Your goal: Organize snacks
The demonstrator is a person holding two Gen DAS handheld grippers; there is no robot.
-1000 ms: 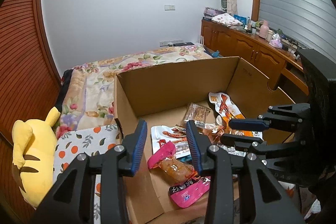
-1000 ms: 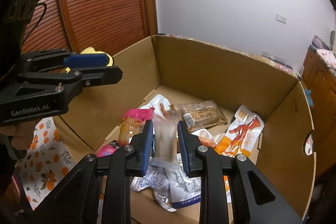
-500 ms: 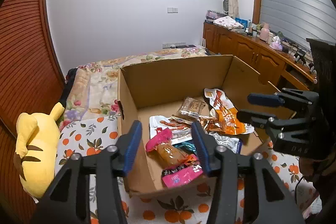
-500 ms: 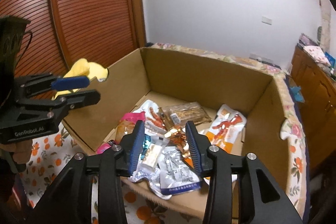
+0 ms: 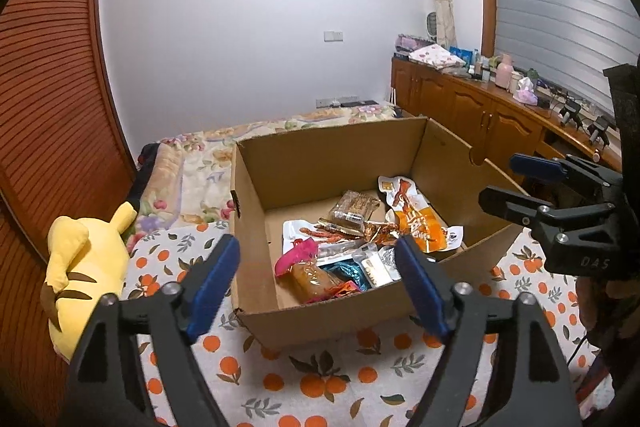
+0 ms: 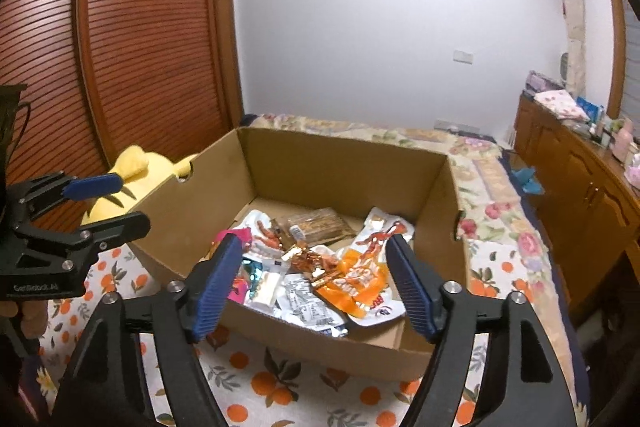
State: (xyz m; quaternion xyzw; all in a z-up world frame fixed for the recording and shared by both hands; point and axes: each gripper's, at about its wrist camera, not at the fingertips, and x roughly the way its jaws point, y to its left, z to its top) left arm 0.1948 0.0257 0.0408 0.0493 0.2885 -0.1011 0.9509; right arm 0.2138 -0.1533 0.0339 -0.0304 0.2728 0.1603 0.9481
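Note:
An open cardboard box point(image 5: 328, 163) point(image 6: 340, 163) stands on an orange-print cloth and holds several snack packets: an orange pouch point(image 5: 420, 227) point(image 6: 360, 273), a pink-topped packet point(image 5: 304, 263), a brown bar point(image 5: 354, 207) point(image 6: 320, 227) and a small clear packet point(image 6: 266, 287). My left gripper point(image 5: 318, 281) is open and empty, above the box's near side. My right gripper point(image 6: 316, 285) is open and empty, above the box's near edge. Each gripper shows in the other's view, the right point(image 5: 532, 183) and the left point(image 6: 100, 203).
A yellow plush toy point(image 5: 80, 267) point(image 6: 132, 183) lies left of the box by the slatted wooden door point(image 6: 140, 47). A flowered bedspread point(image 5: 192, 179) stretches behind the box. A wooden cabinet point(image 5: 480, 115) with clutter runs along the right wall.
My right gripper let go of the small clear packet, which now lies in the box. Both grippers opened wide and pulled back and up from the box.

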